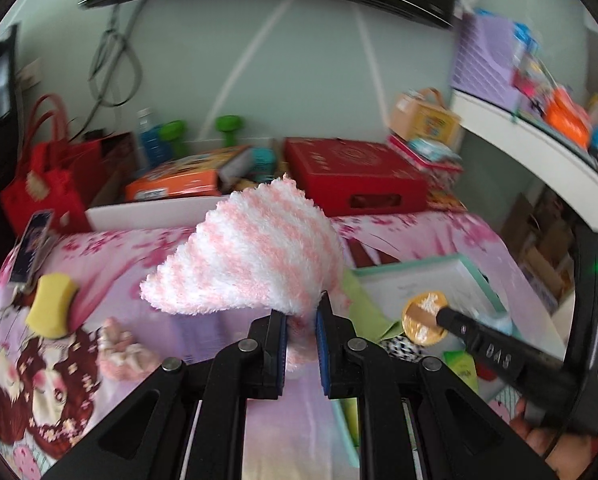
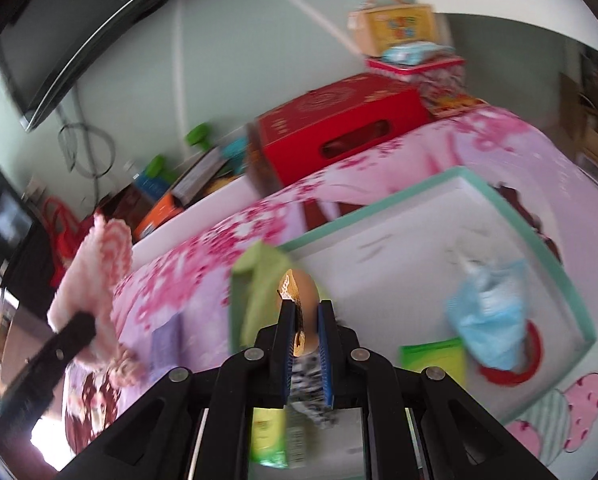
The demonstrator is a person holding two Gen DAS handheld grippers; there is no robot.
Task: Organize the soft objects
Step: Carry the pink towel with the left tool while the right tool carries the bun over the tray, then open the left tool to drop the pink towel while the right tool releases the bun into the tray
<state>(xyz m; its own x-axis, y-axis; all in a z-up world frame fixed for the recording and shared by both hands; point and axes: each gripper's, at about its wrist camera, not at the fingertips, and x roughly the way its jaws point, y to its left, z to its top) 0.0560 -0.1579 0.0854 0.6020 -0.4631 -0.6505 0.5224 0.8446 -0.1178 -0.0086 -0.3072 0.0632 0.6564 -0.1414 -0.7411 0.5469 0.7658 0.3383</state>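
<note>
My left gripper point(image 1: 301, 320) is shut on one end of a fluffy pink-and-white striped sock point(image 1: 251, 256), which hangs in the air over the bed. In the right wrist view the same sock point(image 2: 99, 268) is at the left, held by the left gripper point(image 2: 85, 322). My right gripper point(image 2: 303, 320) is shut on a round tan puff with a gold edge point(image 2: 299, 292), held above the near corner of a white tray with a mint rim point(image 2: 539, 216). The left wrist view shows that puff point(image 1: 425, 316) in the right gripper point(image 1: 441, 314) beside the tray point(image 1: 483, 276).
In the tray lie a blue face mask point(image 2: 491, 320), a red ring point(image 2: 511, 374) and a green packet point(image 2: 435, 356). A green cloth point(image 2: 259, 284) drapes its near edge. A yellow sponge point(image 1: 53, 306) and a small pink item point(image 1: 123, 350) lie on the pink bedsheet. A red box point(image 1: 355, 176) stands behind.
</note>
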